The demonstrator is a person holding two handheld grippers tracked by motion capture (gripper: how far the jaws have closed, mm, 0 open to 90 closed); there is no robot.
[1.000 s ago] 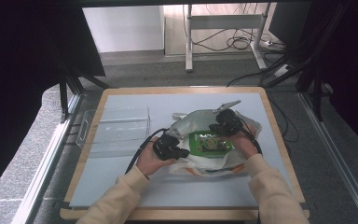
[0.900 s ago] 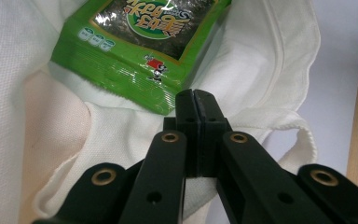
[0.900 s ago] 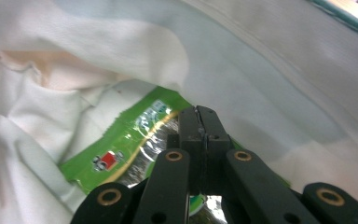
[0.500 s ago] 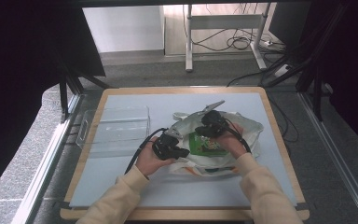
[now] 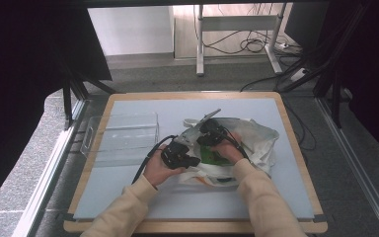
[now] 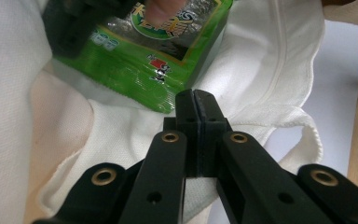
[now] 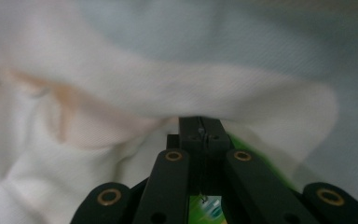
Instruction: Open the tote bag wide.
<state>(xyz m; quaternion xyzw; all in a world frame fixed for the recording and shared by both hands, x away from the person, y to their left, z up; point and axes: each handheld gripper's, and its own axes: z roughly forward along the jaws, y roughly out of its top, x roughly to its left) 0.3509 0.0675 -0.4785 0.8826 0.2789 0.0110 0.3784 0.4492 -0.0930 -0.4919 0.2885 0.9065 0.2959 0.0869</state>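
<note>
A white cloth bag [image 5: 261,136] lies crumpled on the grey mat, with a green snack packet [image 5: 211,157] in its opening. My left gripper [image 5: 193,160] rests at the bag's left edge with its jaws shut. In the left gripper view its tips [image 6: 196,95] lie on the white cloth [image 6: 270,60] just short of the packet [image 6: 135,60], and a fingertip presses on that packet. My right gripper [image 5: 203,140] is low over the packet, jaws shut. Its tips [image 7: 200,122] push under a fold of the bag [image 7: 121,107], green packet [image 7: 254,156] beneath. I see nothing pinched in either.
A clear plastic tray [image 5: 123,133] stands on the mat left of the bag, close to my left hand. The wooden board edge [image 5: 290,133] runs just right of the bag. Cables trail from both grippers toward the person.
My right gripper has moved left and down across the bag, from its right side to over the green packet near the left gripper. The left gripper has stayed put.
</note>
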